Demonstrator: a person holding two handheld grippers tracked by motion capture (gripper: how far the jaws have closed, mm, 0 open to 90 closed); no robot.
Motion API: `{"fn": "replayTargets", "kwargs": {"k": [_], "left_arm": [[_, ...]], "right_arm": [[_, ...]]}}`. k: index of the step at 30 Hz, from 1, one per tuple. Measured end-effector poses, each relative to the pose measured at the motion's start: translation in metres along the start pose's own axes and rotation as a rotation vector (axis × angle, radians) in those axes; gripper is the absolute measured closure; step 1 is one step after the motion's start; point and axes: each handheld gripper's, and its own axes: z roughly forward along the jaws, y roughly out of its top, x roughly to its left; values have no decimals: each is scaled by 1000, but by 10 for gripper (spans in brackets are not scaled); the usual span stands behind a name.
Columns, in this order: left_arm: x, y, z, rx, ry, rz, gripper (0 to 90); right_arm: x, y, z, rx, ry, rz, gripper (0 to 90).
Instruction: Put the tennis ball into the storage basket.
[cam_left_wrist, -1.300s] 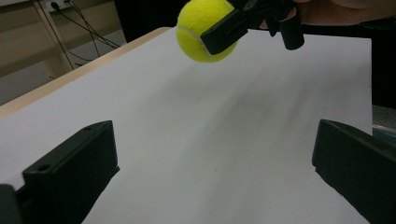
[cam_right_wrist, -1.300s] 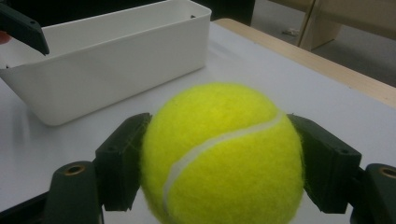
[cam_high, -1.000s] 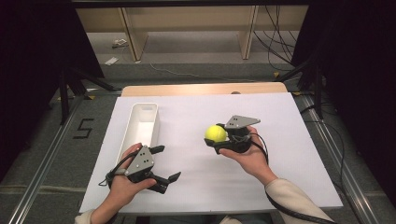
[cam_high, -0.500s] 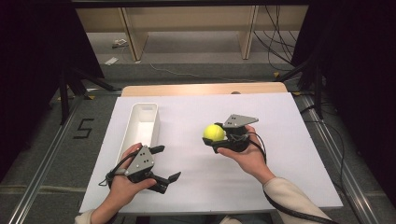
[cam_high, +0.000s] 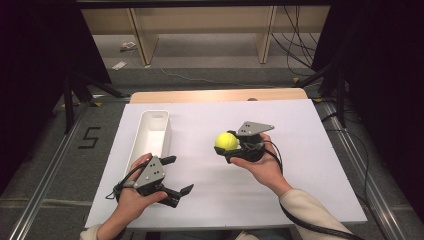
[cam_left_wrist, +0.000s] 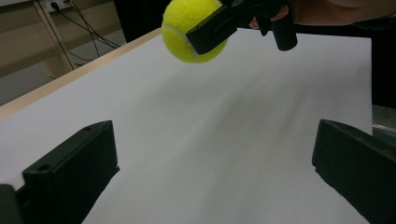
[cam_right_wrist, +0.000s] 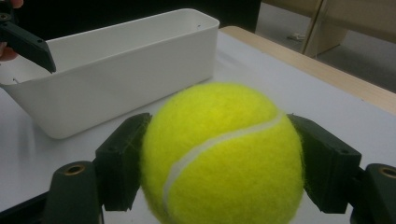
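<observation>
The right gripper (cam_high: 231, 148) has the tennis ball (cam_high: 226, 141) clamped between its two black jaws, one pressed to each flank, and holds it lifted clear of the white table (cam_high: 300, 145); from the left gripper view the ball (cam_left_wrist: 192, 31) hangs in the air up ahead of that tool's own jaws, with bare sheet under it; I'd say the pick-up is done and the carry is the step in hand, the likely goal being the white bin (cam_high: 152, 132), which stands ahead and to the left of the ball in the right gripper view (cam_right_wrist: 116, 60), well apart from it; the next move, as I judge it, calls for swinging the ball across over the bin's rim, lowering it inside the walls and only then spreading the jaws, since a ball let go early would roll off across the sheet; the left gripper (cam_high: 172, 176) rests low near the table's front edge, just beside the bin's near end, jaws spread wide with nothing between them; hard to make out: the bin's floor is hidden behind its near wall in the right gripper view, the ball covers the table straight ahead of that tool, and the bottom of the ball is cut off there
</observation>
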Motion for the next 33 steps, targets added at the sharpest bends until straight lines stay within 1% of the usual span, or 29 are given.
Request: {"fn": "replayTargets", "kwargs": {"k": [33], "left_arm": [[0, 0, 0, -1, -3, 1, 0]], "right_arm": [[4, 8, 9, -12, 14, -9, 262]]}}
